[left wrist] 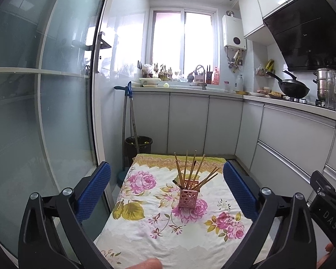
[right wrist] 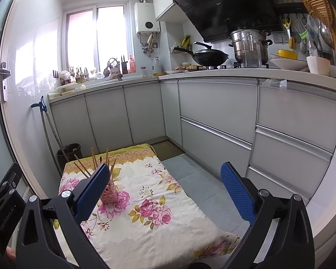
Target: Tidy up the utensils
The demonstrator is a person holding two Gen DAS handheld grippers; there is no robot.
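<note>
At far left in the left wrist view, a frosted glass sliding door (left wrist: 44, 112) fills the frame edge, with a long-handled mop (left wrist: 128, 121) leaning beside a black waste bin (left wrist: 138, 146) at its foot. The left gripper (left wrist: 166, 179) hangs above a low table draped in a floral cloth (left wrist: 145, 224); its blue-padded jaws are spread wide and grasp nothing. Between those pads, near the far middle of the cloth, stands the pink perforated utensil holder (left wrist: 188, 198), upright, with a fan of wooden chopsticks (left wrist: 191, 168) rising from it and splaying toward the right. Part of the other tool's black body shows at the lower right edge. In the right wrist view the same holder (right wrist: 109, 194) lies left of centre, partly hidden behind the left blue finger pad (right wrist: 91, 192), the chopsticks (right wrist: 93, 157) projecting above that pad. The right gripper (right wrist: 165, 183) also has its jaws set fully apart and empty, positioned over the cloth's right edge and the grey floor tiles (right wrist: 197, 179). Farther right, the counter carries a black wok (right wrist: 209, 58) and a steel steamer pot (right wrist: 249, 44) beneath the range hood (right wrist: 226, 6).
</note>
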